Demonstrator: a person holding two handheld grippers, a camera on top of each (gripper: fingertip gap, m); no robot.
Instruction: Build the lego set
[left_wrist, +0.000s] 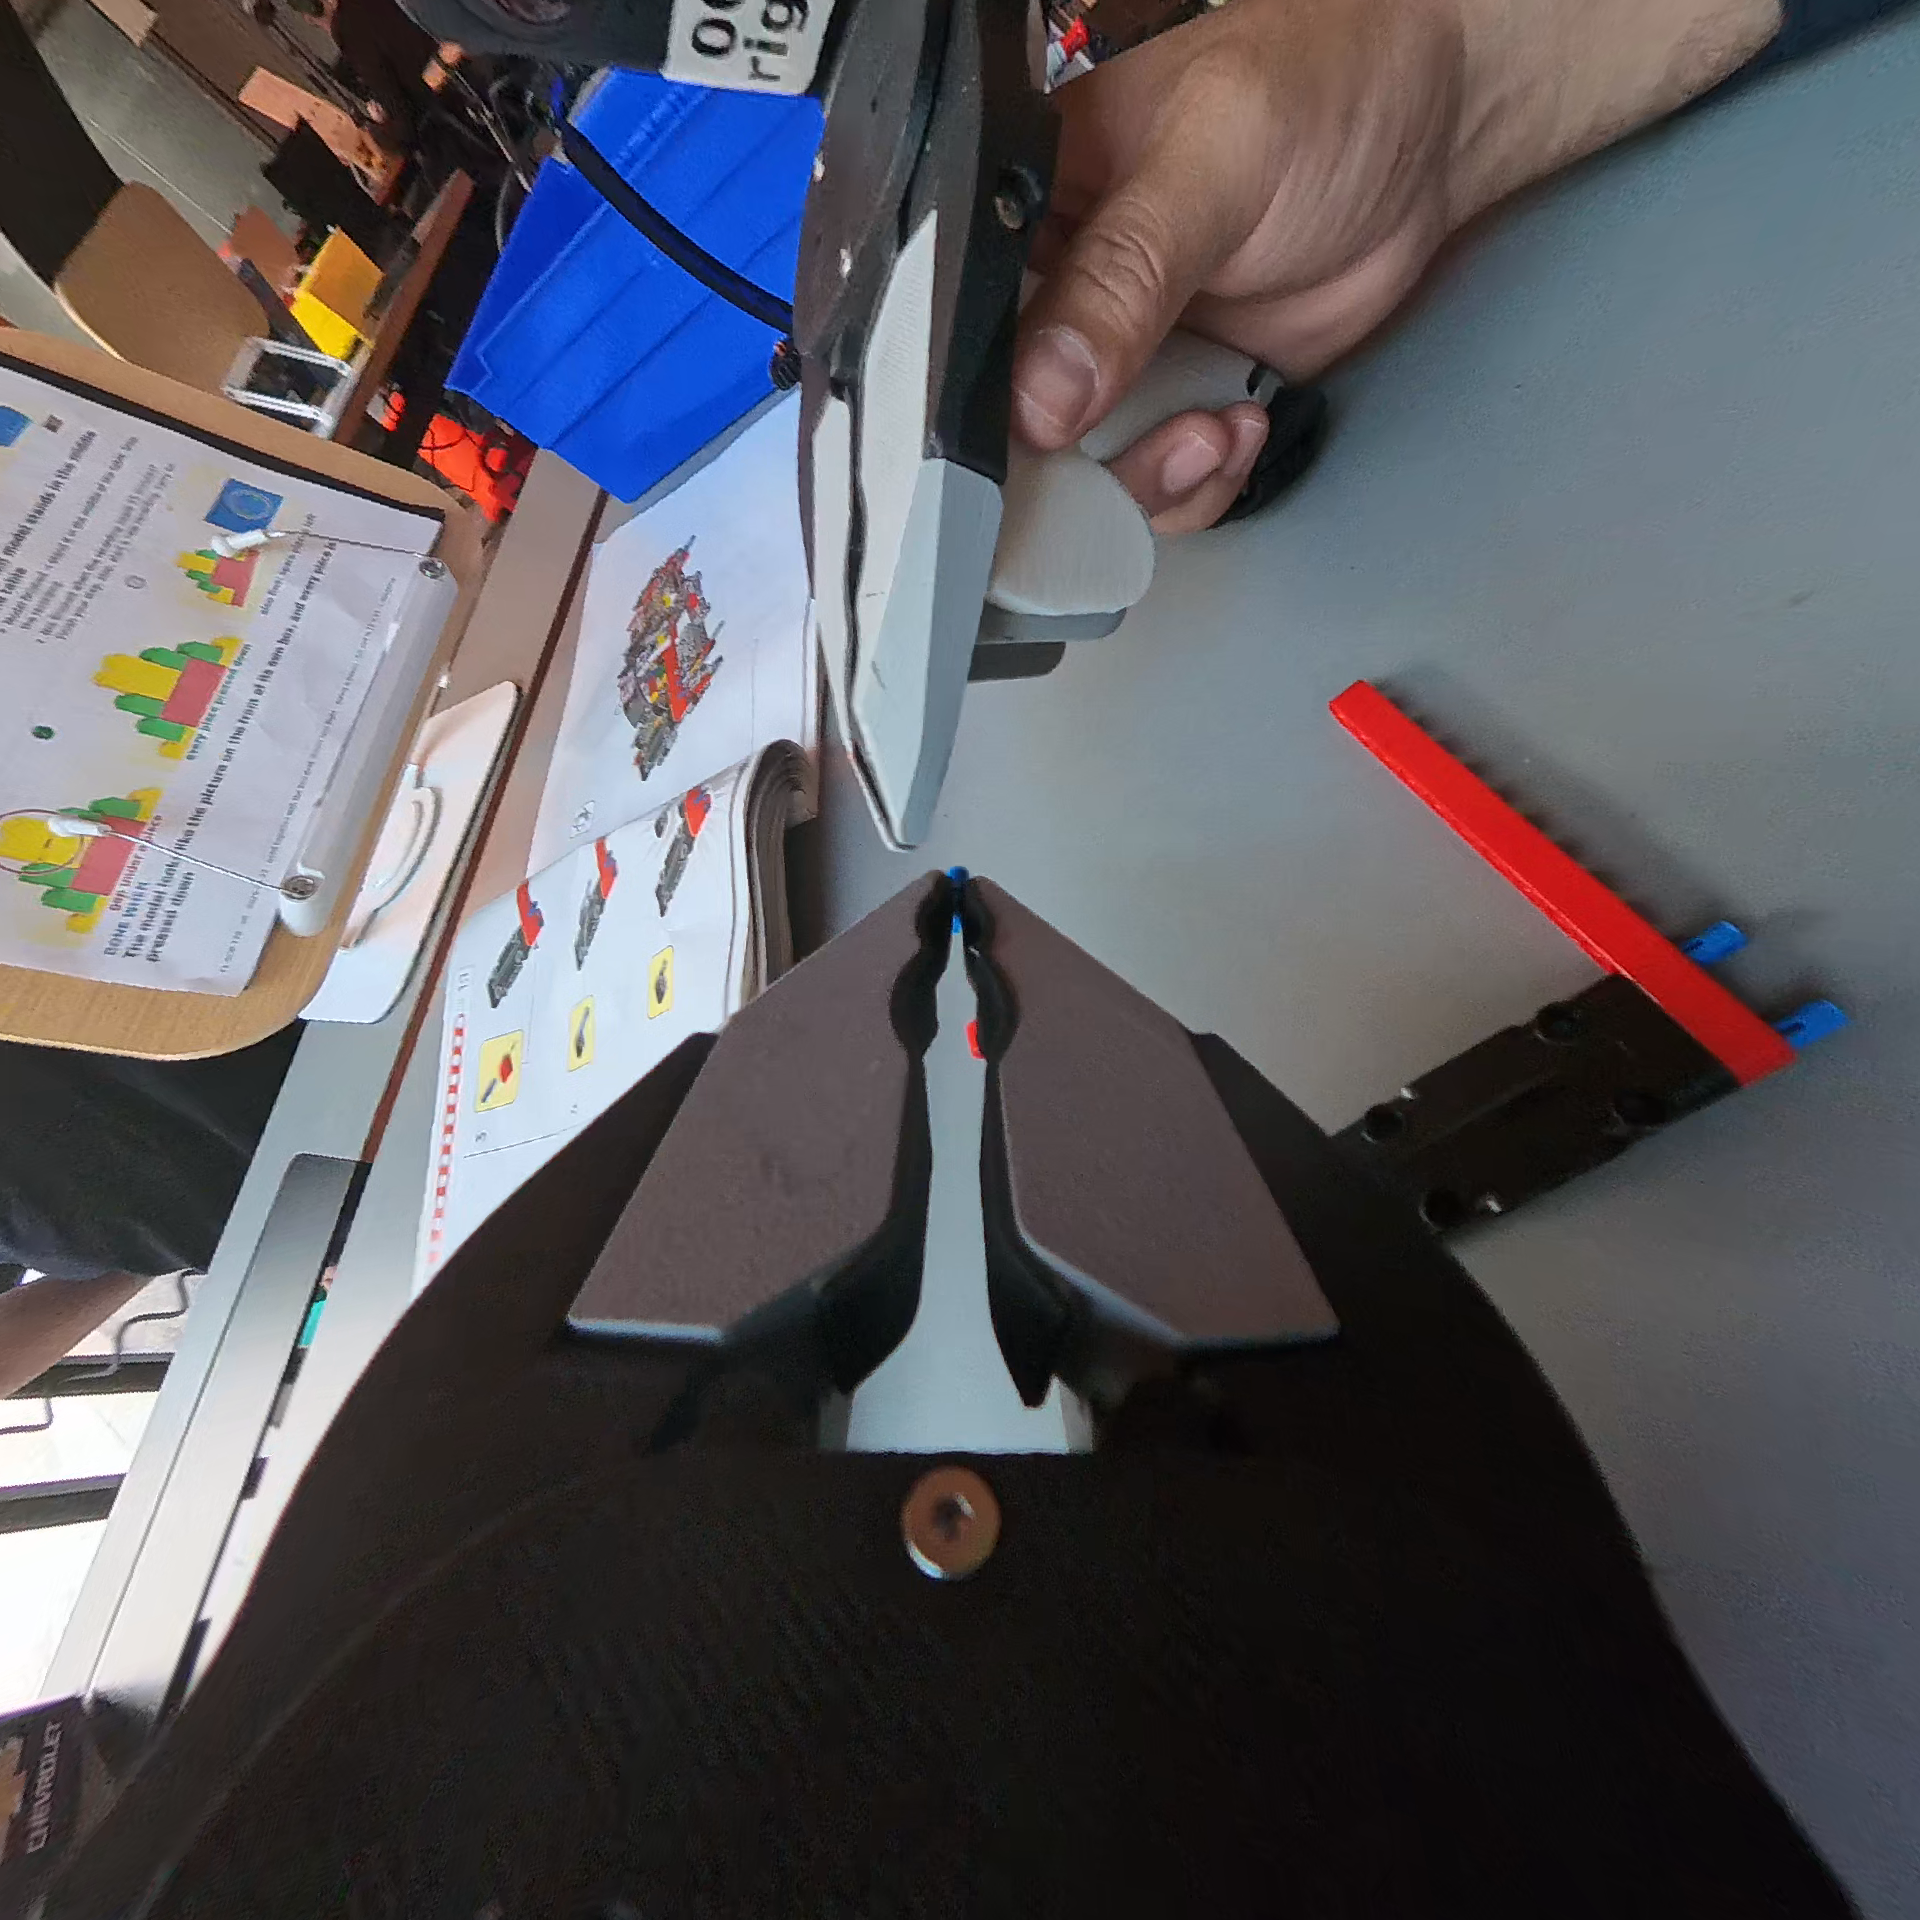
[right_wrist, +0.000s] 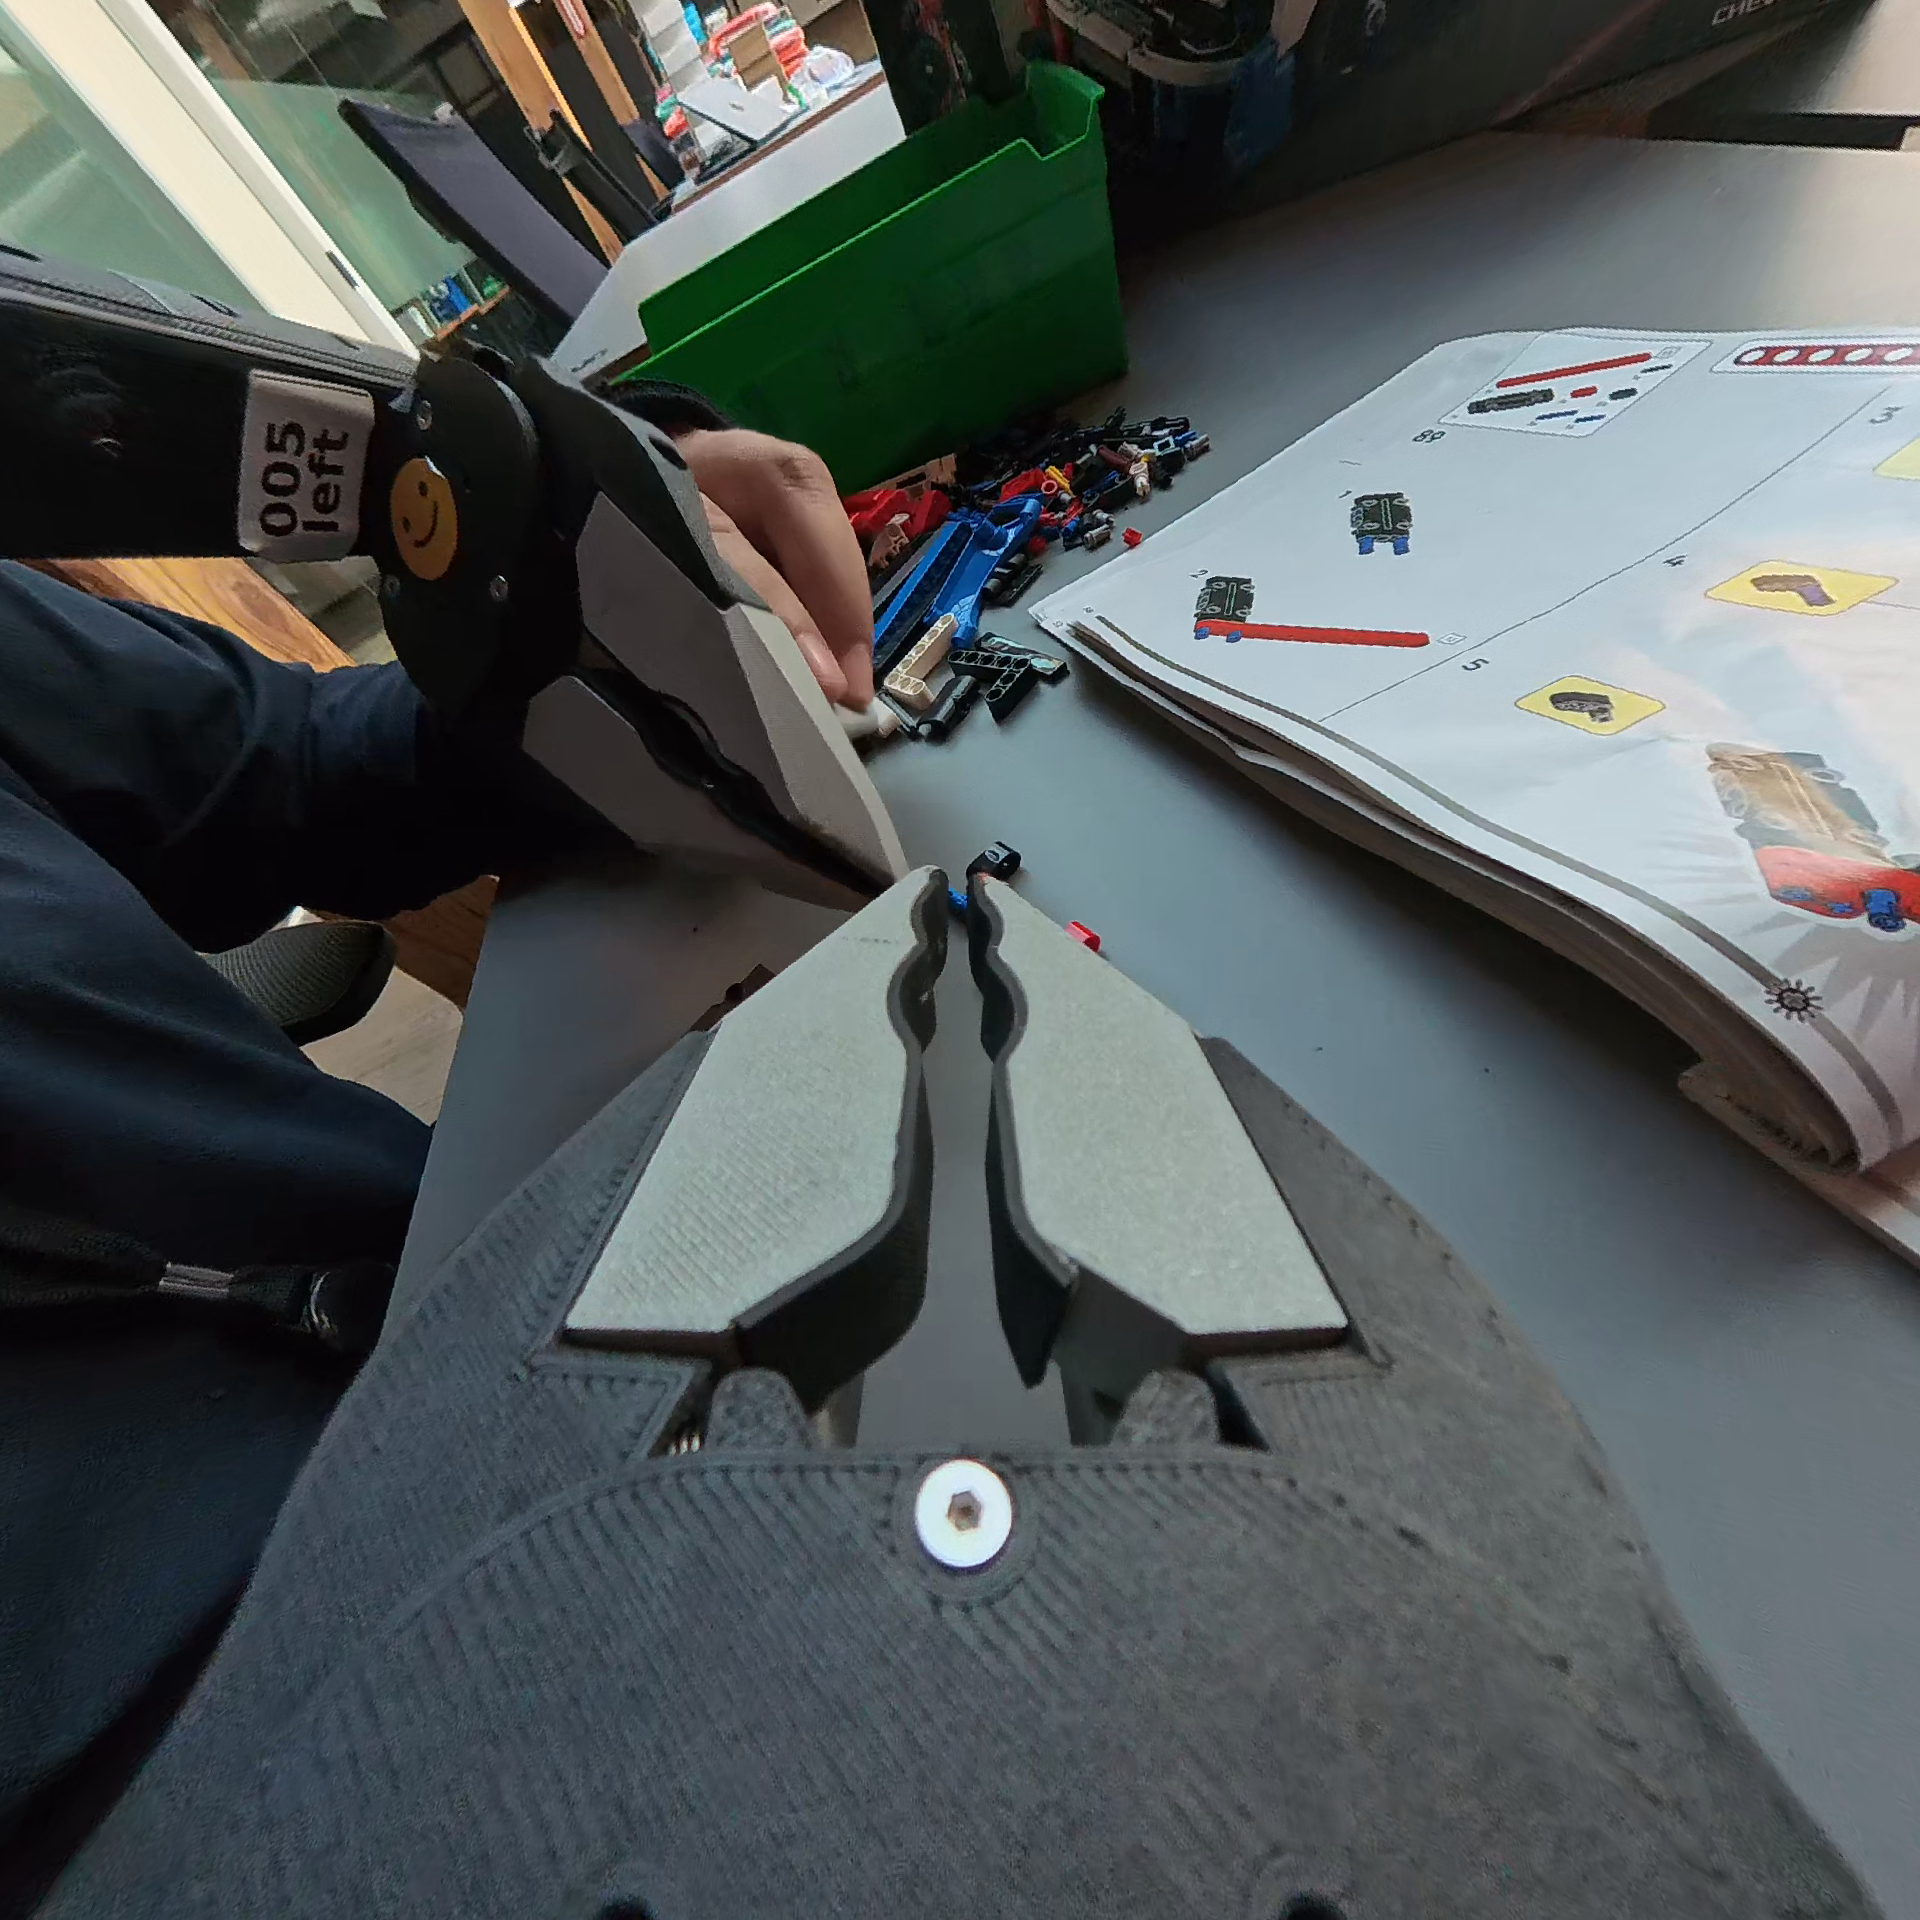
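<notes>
- The left gripper (left_wrist: 958, 896) is seen pressed together on a small blue peg (left_wrist: 957, 878), whose end pokes out between the dark fingertips above the grey table (left_wrist: 1558, 520).
- The right gripper (right_wrist: 958, 896) is shown with its grey fingers all but shut; a blue peg (right_wrist: 957, 900) is seen at its tips, though whether both pads press on it cannot be told.
- The two tools are held tip to tip above the table, each gripped by a hand (left_wrist: 1247, 260), with a dark sleeve (right_wrist: 156, 831) visible on the left side.
- A long red beam (left_wrist: 1538, 862) is seen lying on the table to the right of the left gripper, joined at its far end to a black block with holes (left_wrist: 1538, 1101); two blue pegs (left_wrist: 1766, 982) stick out of that joint.
- Just beyond the right gripper's tips, a small black connector (right_wrist: 994, 860) and a small red piece (right_wrist: 1084, 935) lie apart on the table.
- An open instruction booklet (right_wrist: 1507, 644) is spread to the right of them, and a loose heap of small building parts (right_wrist: 1018, 540) lies farther back, in front of a green bin (right_wrist: 914, 281).
- A blue bin (left_wrist: 644, 301) and a printed sheet on a wooden board (left_wrist: 208, 675) are seen beyond the booklet in the left wrist view.
</notes>
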